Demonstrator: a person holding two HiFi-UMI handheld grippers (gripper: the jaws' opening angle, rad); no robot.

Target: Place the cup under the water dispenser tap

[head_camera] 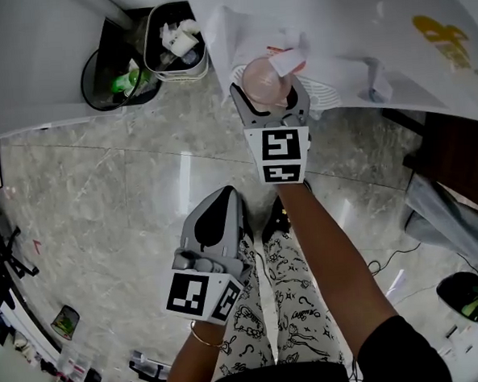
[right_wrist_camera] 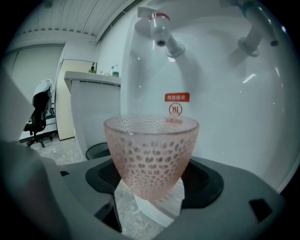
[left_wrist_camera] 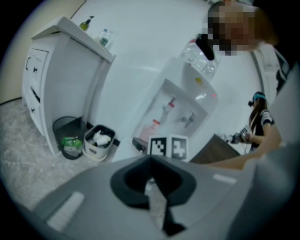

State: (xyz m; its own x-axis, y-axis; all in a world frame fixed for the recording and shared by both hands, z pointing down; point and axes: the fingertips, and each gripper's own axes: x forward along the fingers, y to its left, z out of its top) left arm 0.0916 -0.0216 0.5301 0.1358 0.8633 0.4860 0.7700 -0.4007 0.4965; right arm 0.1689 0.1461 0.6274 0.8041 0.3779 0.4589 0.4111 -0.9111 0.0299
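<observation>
The right tool is clenched on a pink, translucent plastic cup with a dimpled wall. Its two jaws press the lower part of the cup from either side, and the cup stands upright with its open mouth up. In the head view the cup sits at the front of the white water dispenser, just at the edge of the white slotted drip tray. In the right gripper view the red-capped tap hangs above and beyond the cup's rim, roughly in line with it from side to side. A second, pale tap is off to the right. Grey marble floor shows below the cup's base, so the cup appears to be held in the air, not set down.

The left tool hangs low and well apart from the dispenser. Its jaws are closed together on nothing, and it takes no part in the work.

The step in hand looks like the approach: the cup is grasped and brought up to the dispenser, but not yet placed. The next move probably calls for pushing the cup further in until its mouth lies straight beneath the red-capped tap. It would then be lowered, kept level, until the base rests flat on the drip tray. Only then should the right tool let go, drawing straight back so the jaws do not tip the light cup.
</observation>
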